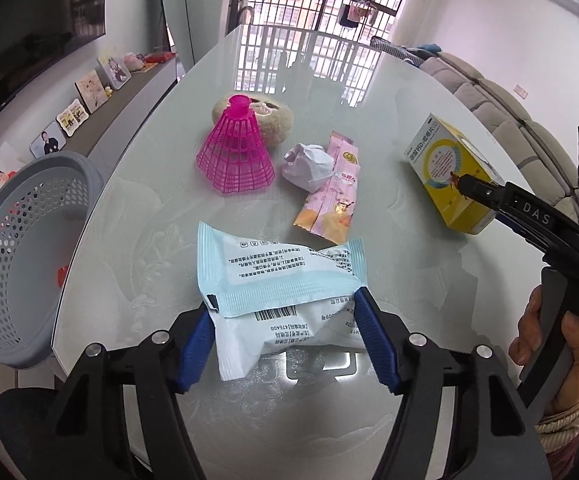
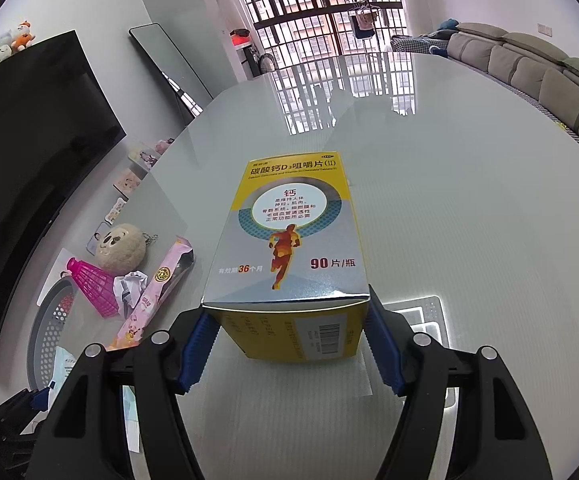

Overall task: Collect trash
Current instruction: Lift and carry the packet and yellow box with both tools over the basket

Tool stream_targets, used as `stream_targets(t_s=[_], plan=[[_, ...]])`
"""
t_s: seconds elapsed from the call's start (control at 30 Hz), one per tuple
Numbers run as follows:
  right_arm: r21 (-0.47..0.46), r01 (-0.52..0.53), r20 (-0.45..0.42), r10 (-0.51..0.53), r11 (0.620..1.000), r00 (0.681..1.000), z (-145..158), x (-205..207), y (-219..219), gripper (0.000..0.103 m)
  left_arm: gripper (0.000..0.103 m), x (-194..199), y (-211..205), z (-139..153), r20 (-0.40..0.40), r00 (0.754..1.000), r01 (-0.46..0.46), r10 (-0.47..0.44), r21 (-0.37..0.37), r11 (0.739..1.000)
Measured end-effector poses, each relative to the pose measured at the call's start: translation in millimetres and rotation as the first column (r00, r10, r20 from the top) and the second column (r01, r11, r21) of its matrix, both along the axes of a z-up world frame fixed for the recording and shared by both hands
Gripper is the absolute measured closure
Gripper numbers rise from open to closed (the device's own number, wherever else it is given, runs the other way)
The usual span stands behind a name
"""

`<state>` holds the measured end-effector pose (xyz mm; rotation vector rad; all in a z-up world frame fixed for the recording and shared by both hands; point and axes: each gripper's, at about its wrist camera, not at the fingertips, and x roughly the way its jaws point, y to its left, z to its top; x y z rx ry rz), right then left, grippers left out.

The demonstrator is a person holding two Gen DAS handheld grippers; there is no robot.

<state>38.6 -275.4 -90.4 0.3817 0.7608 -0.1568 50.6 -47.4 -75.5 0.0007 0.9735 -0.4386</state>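
Left of your left gripper (image 1: 285,334), the grey perforated basket (image 1: 17,336) holds one small red thing. That gripper pinches a white-and-blue wrapper (image 1: 277,280) lying on the surface (image 1: 389,92). Your right gripper (image 2: 289,344) clamps the yellow-and-silver tablet box (image 2: 289,248).

Six loose items around one yellow tablet box (image 2: 289,240) on the glass table (image 1: 369,100).

Left of the box: one pale blue wrapper (image 1: 273,276), one pink sachet (image 1: 331,196), one crumpled paper ball (image 1: 309,166), one pink shuttlecock (image 1: 235,152), one plush ball (image 1: 265,120); further left, off the table's edge, one grey perforated basket (image 1: 21,256).
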Motion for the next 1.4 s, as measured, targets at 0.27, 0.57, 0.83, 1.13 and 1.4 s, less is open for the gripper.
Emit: stream_targets(t_s=[0.27, 0.57, 0.83, 1.13, 1.4], plan=[[-0.036, -0.002, 0.009, 0.002, 0.999, 1.000, 6, -2, 5, 0.038, 0.040, -7, 5, 20, 0.071, 0.997, -0.022, 0.021, 0.007, 1.000], [-0.072, -0.022, 0.021, 0.024, 0.997, 1.000, 15, -14, 13, 0.039, 0.040, -13, 17, 35, 0.121, 0.991, -0.052, 0.050, 0.018, 0.998], [-0.099, -0.037, 0.059, 0.043, 0.994, 0.997, 28, -31, 23, 0.040, 0.040, -21, 33, 46, 0.148, 0.986, -0.076, 0.074, 0.005, 0.997], [-0.119, -0.068, 0.097, 0.079, 0.991, 0.992, 48, -39, 38, 0.041, 0.040, -27, 51, 56, 0.175, 0.979, -0.101, 0.102, -0.013, 0.995], [-0.133, -0.080, 0.122, 0.096, 0.988, 0.988, 59, -51, 41, 0.041, 0.040, -31, 65, 64, 0.196, 0.973, -0.118, 0.123, -0.035, 0.992]])
